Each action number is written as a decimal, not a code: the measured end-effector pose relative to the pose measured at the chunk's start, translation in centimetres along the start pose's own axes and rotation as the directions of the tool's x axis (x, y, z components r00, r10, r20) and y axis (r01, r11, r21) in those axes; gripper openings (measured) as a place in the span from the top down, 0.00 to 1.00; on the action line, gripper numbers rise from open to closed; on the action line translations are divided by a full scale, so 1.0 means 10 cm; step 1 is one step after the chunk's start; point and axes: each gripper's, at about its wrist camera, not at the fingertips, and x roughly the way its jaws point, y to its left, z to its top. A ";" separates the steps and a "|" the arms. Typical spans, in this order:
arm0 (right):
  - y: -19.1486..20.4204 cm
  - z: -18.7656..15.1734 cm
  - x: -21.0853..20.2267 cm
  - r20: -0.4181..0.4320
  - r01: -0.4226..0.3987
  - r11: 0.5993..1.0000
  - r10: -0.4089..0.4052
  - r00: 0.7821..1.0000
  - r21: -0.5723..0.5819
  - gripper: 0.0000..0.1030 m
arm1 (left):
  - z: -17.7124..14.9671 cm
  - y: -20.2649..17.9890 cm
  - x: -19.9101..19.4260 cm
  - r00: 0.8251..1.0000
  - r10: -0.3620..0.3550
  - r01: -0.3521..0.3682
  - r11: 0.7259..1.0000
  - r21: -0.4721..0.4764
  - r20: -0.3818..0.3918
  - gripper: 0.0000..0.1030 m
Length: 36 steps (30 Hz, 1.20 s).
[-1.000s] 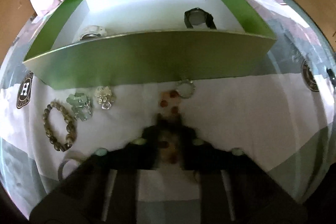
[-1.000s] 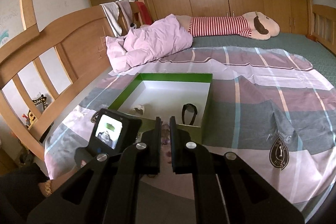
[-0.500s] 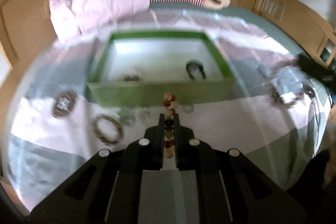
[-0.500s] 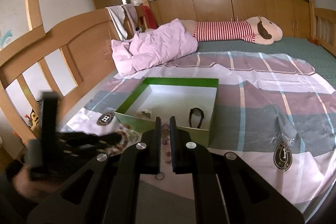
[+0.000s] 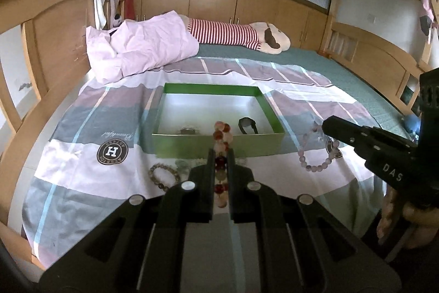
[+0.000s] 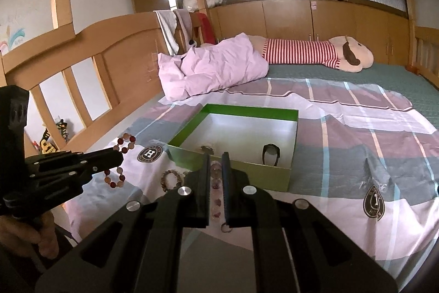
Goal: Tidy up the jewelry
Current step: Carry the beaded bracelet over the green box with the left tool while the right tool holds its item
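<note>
My left gripper [image 5: 221,153] is shut on a red and pink bead bracelet [image 5: 222,132], held in the air in front of the green box [image 5: 216,147]. From the right wrist view the same bracelet [image 6: 122,147] dangles from the left gripper [image 6: 119,158] at the left. My right gripper [image 6: 216,155] is shut on a pale lilac bead bracelet [image 6: 217,201], which hangs as a loop [image 5: 315,166] under its tip [image 5: 325,125] beside the box's right corner. Inside the box lie a black watch [image 5: 247,125] and a silvery piece [image 5: 188,131].
A brown bead bracelet [image 5: 162,175] and some pale crystal pieces [image 5: 181,164] lie on the checked sheet before the box. A small ring [image 6: 226,228] lies near the bed's edge. A pink quilt [image 5: 137,48] and a striped plush toy [image 5: 241,35] lie behind. A wooden bed rail [image 6: 90,59] runs along the left.
My left gripper has risen and pulled back from the sheet, lifting the red bead bracelet with it. The right gripper has shifted slightly and stays shut.
</note>
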 end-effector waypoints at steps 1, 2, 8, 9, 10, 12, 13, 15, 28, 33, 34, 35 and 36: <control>0.00 0.00 0.00 0.000 0.002 1.000 -0.002 1.000 0.000 0.92 | -0.01 0.02 0.01 1.000 -0.002 0.002 1.000 0.001 -0.004 0.92; 0.00 0.00 0.02 -0.003 0.006 1.000 -0.006 1.000 0.001 0.92 | -0.02 0.02 0.01 1.000 0.000 0.000 1.000 0.001 -0.007 0.92; -0.03 -0.01 0.06 -0.014 0.017 1.000 -0.016 1.000 0.013 0.92 | -0.01 0.04 0.06 1.000 -0.001 0.001 1.000 -0.008 -0.016 0.92; -0.03 -0.02 0.07 -0.017 0.016 1.000 -0.016 1.000 0.013 0.92 | -0.01 0.05 0.07 1.000 0.001 -0.001 1.000 -0.010 -0.017 0.92; -0.04 -0.02 0.08 -0.019 0.016 1.000 -0.016 1.000 0.013 0.92 | -0.01 0.05 0.08 1.000 0.003 -0.004 1.000 -0.013 -0.018 0.92; -0.04 -0.03 0.08 -0.023 0.016 1.000 -0.016 1.000 0.015 0.92 | -0.01 0.06 0.09 1.000 0.007 -0.008 1.000 -0.018 -0.018 0.92; -0.05 -0.03 0.09 -0.025 0.015 1.000 -0.014 1.000 0.015 0.92 | 0.00 0.06 0.10 1.000 0.010 -0.010 1.000 -0.020 -0.019 0.92; -0.04 -0.03 0.09 -0.024 0.016 1.000 -0.015 1.000 0.015 0.92 | 0.00 0.07 0.11 1.000 0.011 -0.011 1.000 -0.022 -0.023 0.92; -0.04 -0.03 0.07 -0.022 0.012 1.000 -0.012 1.000 0.018 0.92 | -0.01 0.08 0.16 0.999 0.013 -0.014 1.000 -0.024 -0.037 0.92; -0.04 -0.03 0.08 -0.025 0.013 1.000 -0.012 1.000 0.019 0.92 | -0.01 0.07 0.16 0.999 0.014 -0.015 1.000 -0.023 -0.039 0.92; -0.04 -0.03 0.07 -0.024 0.013 1.000 -0.012 1.000 0.019 0.92 | -0.01 0.08 0.16 0.999 0.013 -0.014 1.000 -0.024 -0.039 0.92; -0.04 -0.03 0.07 -0.024 0.013 1.000 -0.013 1.000 0.018 0.92 | -0.01 0.08 0.16 0.999 0.013 -0.014 1.000 -0.024 -0.039 0.92; -0.04 -0.03 0.08 -0.026 0.013 1.000 -0.012 1.000 0.018 0.92 | -0.01 0.08 0.17 0.999 0.013 -0.014 1.000 -0.022 -0.040 0.92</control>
